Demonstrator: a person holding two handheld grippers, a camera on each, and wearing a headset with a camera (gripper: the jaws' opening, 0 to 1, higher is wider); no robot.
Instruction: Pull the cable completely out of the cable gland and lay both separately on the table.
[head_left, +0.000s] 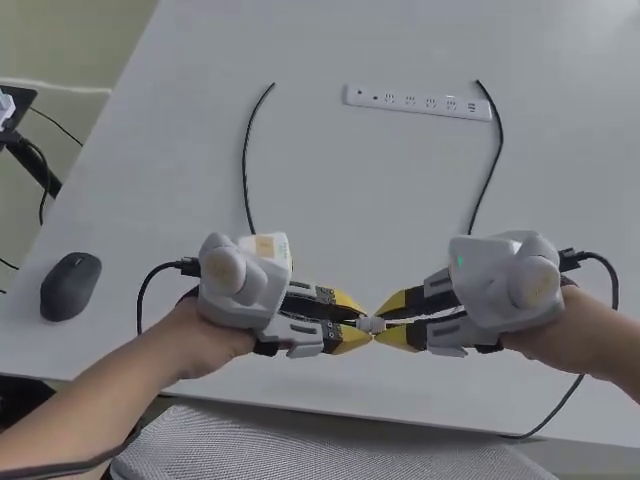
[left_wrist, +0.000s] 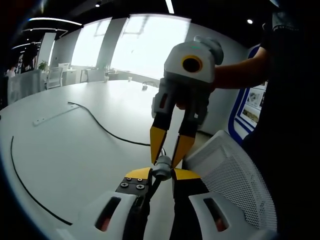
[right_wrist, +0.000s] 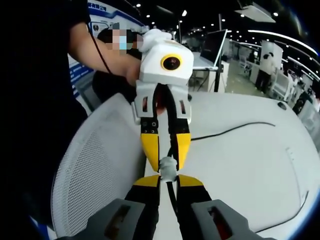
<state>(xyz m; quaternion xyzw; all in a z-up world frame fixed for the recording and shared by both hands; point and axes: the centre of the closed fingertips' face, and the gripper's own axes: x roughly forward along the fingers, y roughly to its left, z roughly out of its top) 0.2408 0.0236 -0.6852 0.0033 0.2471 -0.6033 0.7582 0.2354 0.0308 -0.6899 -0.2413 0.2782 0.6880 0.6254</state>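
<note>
My left gripper's (head_left: 357, 328) jaws pinch the cable gland (right_wrist: 168, 169). My right gripper's (head_left: 389, 323) jaws pinch the cable (right_wrist: 173, 194) just beside it. Both are over the bench's (head_left: 350, 180) near edge.

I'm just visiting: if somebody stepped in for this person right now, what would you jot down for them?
Left gripper: shut on the cable gland, held up near the table's front edge.
Right gripper: tips against the gland's other end; grip unclear.
Cable: threaded through the gland, running back between the right gripper's jaws.
Done: nothing separated yet.
Left: pull the cable fully out, lay both apart on the table.
</note>
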